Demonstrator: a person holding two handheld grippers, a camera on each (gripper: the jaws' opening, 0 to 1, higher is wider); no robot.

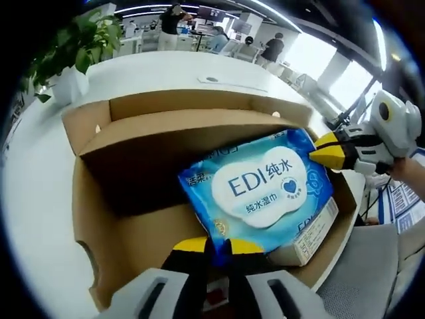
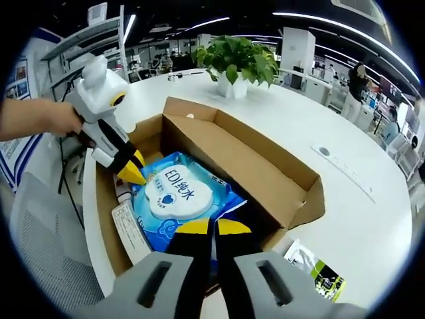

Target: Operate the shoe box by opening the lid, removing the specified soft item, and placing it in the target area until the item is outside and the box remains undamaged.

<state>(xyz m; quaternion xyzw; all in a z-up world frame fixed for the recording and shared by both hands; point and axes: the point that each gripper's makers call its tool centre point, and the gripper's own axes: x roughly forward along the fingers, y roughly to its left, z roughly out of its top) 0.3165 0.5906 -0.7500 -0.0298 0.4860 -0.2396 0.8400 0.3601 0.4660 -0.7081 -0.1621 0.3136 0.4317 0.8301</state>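
An open cardboard shoe box [image 1: 89, 199] [image 2: 279, 173] stands on a white table, its lid [image 1: 192, 106] tipped back. Inside it lies a blue wet wipes pack [image 1: 262, 183] [image 2: 176, 193], tilted over a white labelled carton [image 1: 312, 232] [image 2: 129, 236]. My left gripper [image 1: 219, 247] is shut on the pack's near edge; in the right gripper view it [image 2: 133, 174] comes in from the left, held by a hand. My right gripper [image 2: 212, 229] is shut on the opposite edge, and in the left gripper view its yellow tips [image 1: 325, 151] sit at the pack's far right corner.
A potted plant [image 1: 70, 56] [image 2: 236, 63] stands on the round white table [image 2: 358, 199] beyond the box. A small green and black packet [image 2: 315, 272] lies beside the box. A grey chair [image 1: 372, 272] is at the table's edge. People stand far off in the office.
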